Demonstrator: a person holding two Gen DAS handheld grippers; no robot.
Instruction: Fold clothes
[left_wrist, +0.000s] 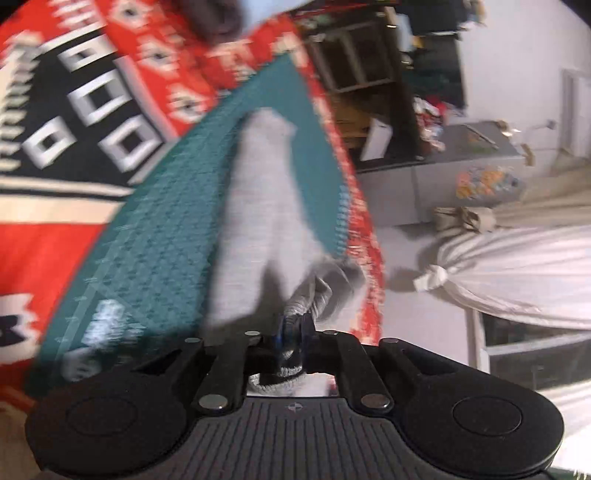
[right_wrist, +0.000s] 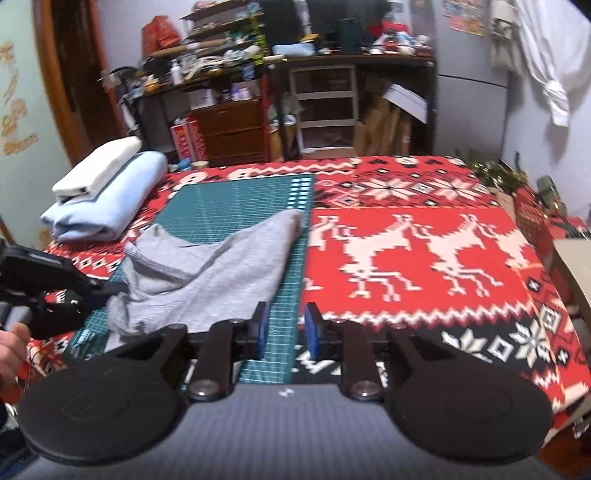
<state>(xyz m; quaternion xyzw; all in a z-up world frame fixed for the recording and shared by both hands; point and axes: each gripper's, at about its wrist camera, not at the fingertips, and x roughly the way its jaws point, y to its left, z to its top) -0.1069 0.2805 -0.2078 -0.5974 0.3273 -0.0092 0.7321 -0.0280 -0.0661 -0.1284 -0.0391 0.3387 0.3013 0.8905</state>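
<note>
Grey shirt (right_wrist: 207, 273) lies rumpled on a green cutting mat (right_wrist: 236, 206), left of centre in the right wrist view. Left gripper (left_wrist: 291, 332) pinches its ribbed edge tight; right gripper (right_wrist: 284, 330) hangs parted, holding nothing, lower centre

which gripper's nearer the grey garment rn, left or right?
Left. The left gripper is shut on the grey garment, pinching its ribbed edge. The right gripper is open, empty, just beside the garment's near right edge over the green cutting mat.

Garment (right_wrist: 207, 266) on mat (right_wrist: 236, 206); folded stack (right_wrist: 107, 192) left, behind.
</note>
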